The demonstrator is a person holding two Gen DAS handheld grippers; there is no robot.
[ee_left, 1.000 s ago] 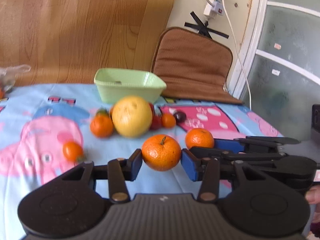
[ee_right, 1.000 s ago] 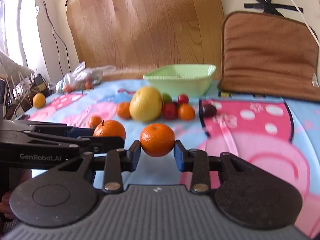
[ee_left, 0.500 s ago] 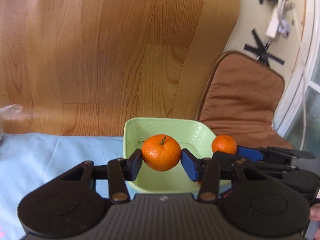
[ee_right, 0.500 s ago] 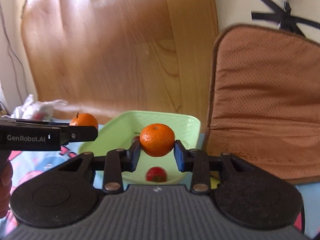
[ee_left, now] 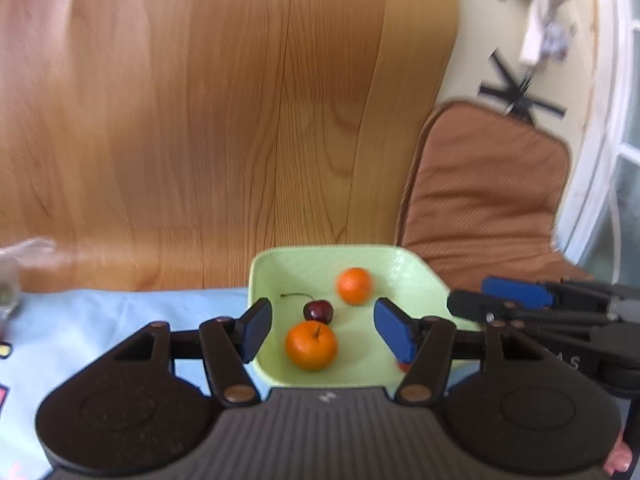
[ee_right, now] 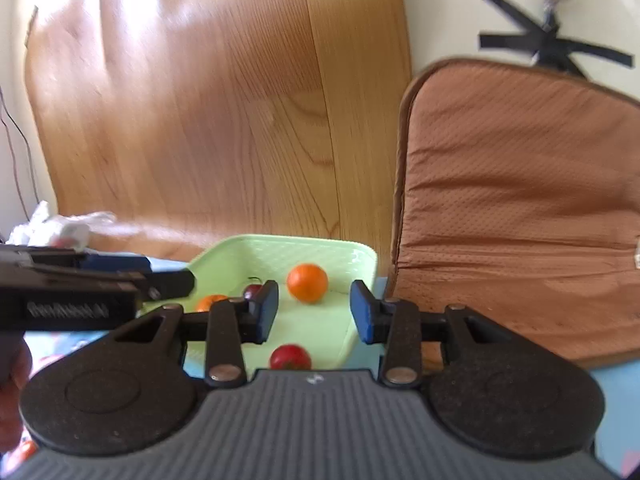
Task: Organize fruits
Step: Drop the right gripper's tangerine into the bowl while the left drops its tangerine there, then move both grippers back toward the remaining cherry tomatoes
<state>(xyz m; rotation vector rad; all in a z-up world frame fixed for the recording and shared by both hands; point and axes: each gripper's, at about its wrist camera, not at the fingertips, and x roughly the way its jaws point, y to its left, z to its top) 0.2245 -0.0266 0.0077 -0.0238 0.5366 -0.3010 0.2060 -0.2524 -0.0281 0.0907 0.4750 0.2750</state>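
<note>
Two round orange mandarins inside the pale green square plastic basket (ee_left: 416, 268): one with a short stalk (ee_left: 311, 345) near the front wall, one (ee_left: 353, 285) farther back by the rear wall. One dark red cherry with a long curved stem (ee_left: 317, 311) between them, just behind the stalked mandarin. One small red tomato (ee_right: 290, 357) at the front of the basket in the right wrist view, half hidden by the gripper body; in the left wrist view only a red sliver under the blue pad. Four fruits in the basket in all. Left gripper (ee_left: 320, 330) above the basket's front half, fingers spread wide, nothing between the pads, stalked mandarin lying free below the gap. Right gripper (ee_right: 314, 312) likewise released, fingers apart and empty, rear mandarin (ee_right: 307, 282) visible through the gap, resting on the basket floor. Each gripper visible in the other's view, side by side over the basket. Basket standing on a worktop covered by a light blue cartoon-print cloth (ee_left: 120, 316). Behind it, a large sheet of wood-grain flooring (ee_left: 220, 120) propped against a cream wall, a brown perforated padded cushion (ee_right: 520, 208) leaning to its right, black tape crosses on the wall above. Crumpled clear plastic bag (ee_right: 60, 226) at far left on the worktop.
</note>
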